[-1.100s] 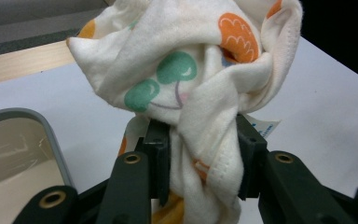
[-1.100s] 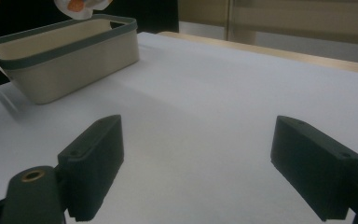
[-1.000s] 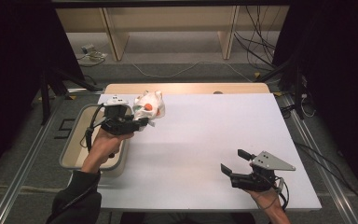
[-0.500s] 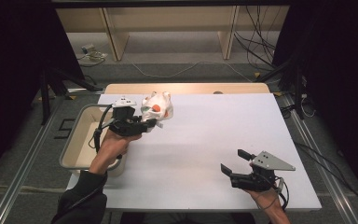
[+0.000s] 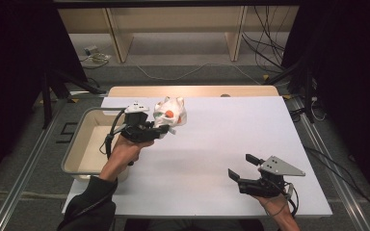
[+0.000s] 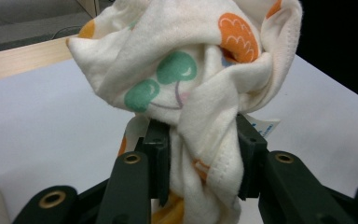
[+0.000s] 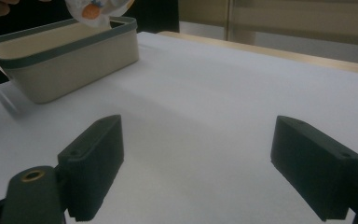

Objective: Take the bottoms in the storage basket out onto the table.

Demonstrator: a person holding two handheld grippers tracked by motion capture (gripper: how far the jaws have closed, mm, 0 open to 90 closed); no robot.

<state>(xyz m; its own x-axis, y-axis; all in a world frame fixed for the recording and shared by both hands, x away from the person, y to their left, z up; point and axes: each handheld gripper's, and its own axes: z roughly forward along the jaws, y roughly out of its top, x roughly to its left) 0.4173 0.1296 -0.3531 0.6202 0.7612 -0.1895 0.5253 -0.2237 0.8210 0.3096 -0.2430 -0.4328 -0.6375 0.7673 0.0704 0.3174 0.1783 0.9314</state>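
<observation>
Both grippers are black. The right gripper (image 5: 244,173) carries a grey three-cornered plate (brass-ringed holes on its fingers (image 7: 93,161)). The left arm's sleeve (image 5: 84,209) is dark.

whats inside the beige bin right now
In the high view the bin shows a bare pale floor, nothing lying in it. The left gripper and the forearm cover its near right corner, so that part is hidden. The printed cloth is held over the table.

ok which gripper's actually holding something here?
The left gripper: its fingers are clamped on a bunched cream cloth with green and orange prints. The right gripper sits open over the bare white table.
</observation>
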